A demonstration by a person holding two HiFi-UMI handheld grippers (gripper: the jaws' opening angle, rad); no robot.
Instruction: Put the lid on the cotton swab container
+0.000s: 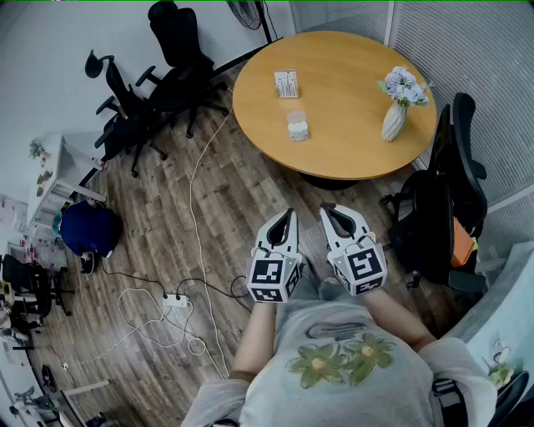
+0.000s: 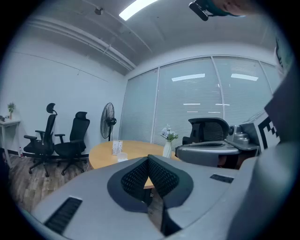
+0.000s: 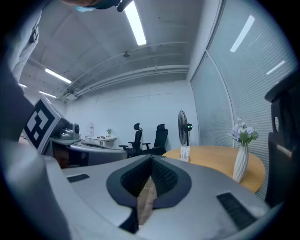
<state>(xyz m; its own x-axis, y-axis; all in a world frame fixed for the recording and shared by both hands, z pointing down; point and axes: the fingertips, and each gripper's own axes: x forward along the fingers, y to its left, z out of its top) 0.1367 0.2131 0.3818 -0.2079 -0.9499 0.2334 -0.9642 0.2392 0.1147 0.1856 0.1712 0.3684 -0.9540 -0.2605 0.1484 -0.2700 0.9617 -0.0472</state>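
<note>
Wooden flooring [image 1: 158,208] surrounded the round table [image 1: 350,154]. Only the gripper views showed a ceiling light [image 2: 137,8]. The cotton swab container [image 1: 297,128] sat on the table, well ahead of the left gripper [image 1: 289,214] and right gripper [image 1: 327,208], both clenched empty.

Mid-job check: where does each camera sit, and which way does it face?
Head view: on the person's head, facing steeply down at floor and table; shows shirt, forearms, left gripper and right gripper, both shut.
Left gripper view: rides the left gripper, facing along its shut jaws to the table; right gripper at right.
Right gripper view: rides the right gripper, facing table and vase; left gripper at left.
Shared: table and vase appear in all three.
</note>
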